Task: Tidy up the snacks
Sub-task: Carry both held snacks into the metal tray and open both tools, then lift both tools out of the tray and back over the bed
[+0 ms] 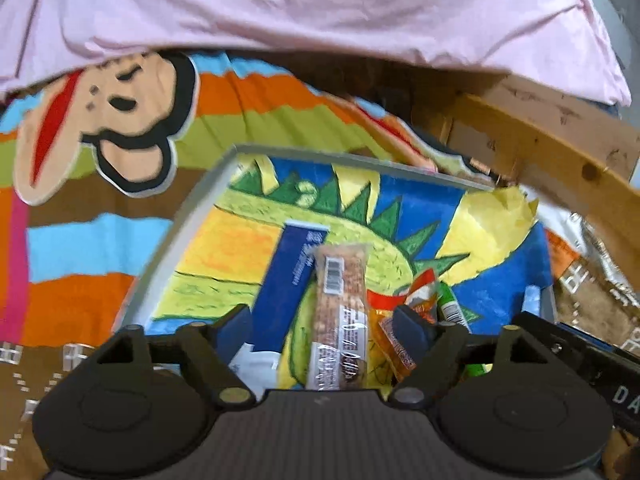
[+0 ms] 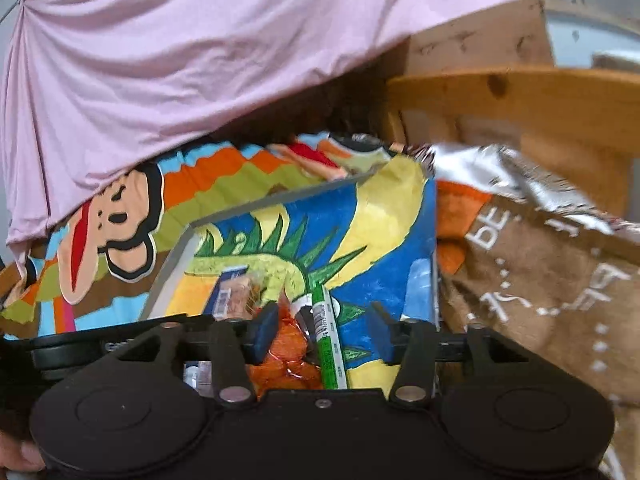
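- Under both grippers' black housings, the near ends of the snacks and the near rim of the grey tray [image 1: 188, 216] are cut off from sight
- Both views are blurred, so the print on the wrappers cannot be read
- Behind the tray, a pink cloth [image 1: 320, 8] hangs across the top, hiding what lies beyond; a wooden board [image 1: 560, 148] and cardboard stand to the right
- The tray rests on a striped blanket [image 1: 80, 248] bearing a cartoon monkey face; its floor is lined with a bright drawing [image 1: 240, 236] of a green spiky creature on blue and yellow
- Beside the tray's right wall sits a brown bag [image 2: 540, 280] with a silver foil top and white lettering
- Lying in the tray: a dark blue bar [image 1: 288, 280], a granola bar [image 1: 342, 312] in clear wrap touching it, an orange packet [image 2: 288, 344] and a green stick pack [image 2: 326, 340]
- Left gripper [image 1: 332, 332] is spread wide over the bars, pinching nothing
- Right gripper [image 2: 322, 332] is parted over the orange packet and green stick, its pads clear of both
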Demonstrator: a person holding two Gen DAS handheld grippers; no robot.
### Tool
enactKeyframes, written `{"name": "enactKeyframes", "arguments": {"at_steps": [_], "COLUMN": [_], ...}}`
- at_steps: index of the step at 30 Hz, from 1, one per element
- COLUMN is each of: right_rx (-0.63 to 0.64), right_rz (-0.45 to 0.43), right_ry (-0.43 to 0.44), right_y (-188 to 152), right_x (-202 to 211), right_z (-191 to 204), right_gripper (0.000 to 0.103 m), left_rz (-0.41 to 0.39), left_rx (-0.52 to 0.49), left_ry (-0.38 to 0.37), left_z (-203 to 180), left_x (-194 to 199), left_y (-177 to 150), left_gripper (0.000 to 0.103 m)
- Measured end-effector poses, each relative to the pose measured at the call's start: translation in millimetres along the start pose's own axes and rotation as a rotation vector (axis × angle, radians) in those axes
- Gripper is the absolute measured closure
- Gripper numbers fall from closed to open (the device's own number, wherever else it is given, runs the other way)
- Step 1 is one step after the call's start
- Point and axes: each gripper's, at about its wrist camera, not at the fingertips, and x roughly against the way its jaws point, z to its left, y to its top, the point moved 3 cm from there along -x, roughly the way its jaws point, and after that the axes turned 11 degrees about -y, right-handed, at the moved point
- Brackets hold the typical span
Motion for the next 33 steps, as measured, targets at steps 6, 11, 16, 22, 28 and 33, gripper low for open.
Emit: {"name": "enactKeyframes", "arguments": {"at_steps": [6,11,16,22,28,33], "right_rx": [-0.031,-0.014,-0.015,-0.056,-0.003,0.112], "right_rz": [-0.068,-0.145,-0.176,-0.171,-0.099,0.066], "right_ry": [-0.011,-0.015,-0.017,-0.015,-0.059,-0.214], "right_y": [7.7,7.6,-13.6,-43.2,-48.0,-43.3], "right_x": [56.6,116.9,169.1,220.4,252.6,270.3], "right_z": [4.5,11.8,12.4,10.8,16.9,25.9], "right_gripper": [0.021,0.005,0.001,0.001,0.001,0.001], "left_rz": [-0.097,-0.145,-0.185,-0.203,-0.188,-0.193], "left_rx": [-0.007,-0.004,-0.008,0.001,-0.001,0.113], "left_ry": [0.022,0.035,0.051,0.066,0.109,0.129], "left_z": [11.4,19.8,21.2,13.6,6.5,11.4], "left_x": [71.4,128.5,186.2,240.1,269.5,279.5], "left_y": [8.8,9.2,-3.7,-26.5,-51.2,-66.2], "left_gripper": [0.002,0.001,0.000,0.000,0.000,0.000]}}
